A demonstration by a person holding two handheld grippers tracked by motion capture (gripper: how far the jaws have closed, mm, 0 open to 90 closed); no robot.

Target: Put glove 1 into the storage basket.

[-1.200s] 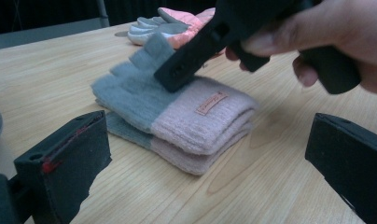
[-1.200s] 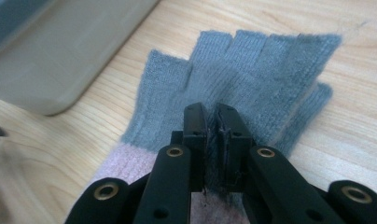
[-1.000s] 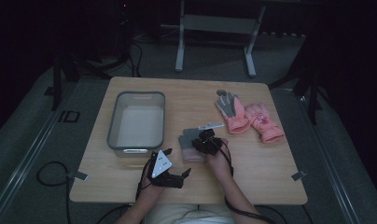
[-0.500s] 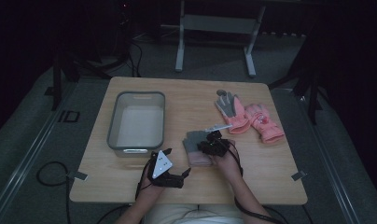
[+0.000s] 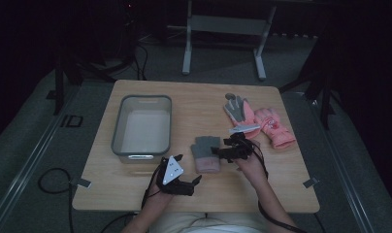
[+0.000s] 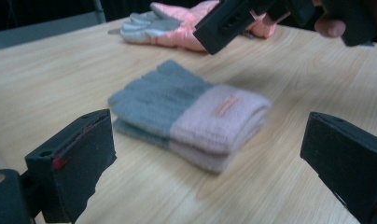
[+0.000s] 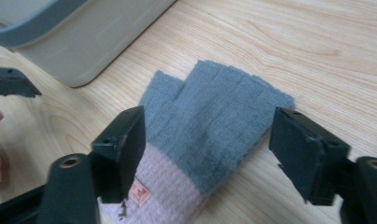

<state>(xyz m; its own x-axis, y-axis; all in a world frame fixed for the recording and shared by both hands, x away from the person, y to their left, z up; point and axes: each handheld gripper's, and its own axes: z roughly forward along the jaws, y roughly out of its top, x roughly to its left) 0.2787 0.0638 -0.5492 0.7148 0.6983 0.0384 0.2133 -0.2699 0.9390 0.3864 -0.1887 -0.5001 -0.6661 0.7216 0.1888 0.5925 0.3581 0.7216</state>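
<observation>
My right tongs (image 5: 222,151) have just been opening, nothing gripped, left tongs (image 5: 190,180) wide; folded grey-pink gloves (image 5: 205,153) seemingly still await the bin (image 5: 117,131).

jaws: black, blocky pads seen on the right gripper (image 7: 207,149) — a red mark on a left gripper (image 6: 210,158) pad
plate: grey, three-cornered, dotted
cables: black — trailed from both

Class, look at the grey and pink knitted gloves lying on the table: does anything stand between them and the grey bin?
Nothing visible does. The knitted gloves lie stacked on bare wood just right of the grey bin, and the open right gripper sits at their far side, away from the bin.
</observation>
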